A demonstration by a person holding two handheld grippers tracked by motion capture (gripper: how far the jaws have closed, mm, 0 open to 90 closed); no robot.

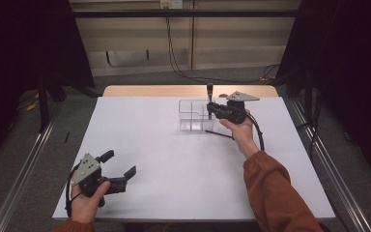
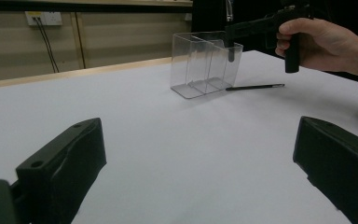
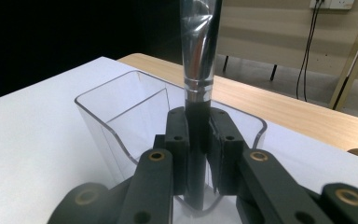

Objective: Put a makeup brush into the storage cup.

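Gripping upright black brush [image 3: 198,93] w/ silver ferrule, right claw [image 3: 199,135].

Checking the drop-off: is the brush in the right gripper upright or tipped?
Upright. The brush stands vertical between the shut jaws of the right gripper, its lower end inside the clear organizer.
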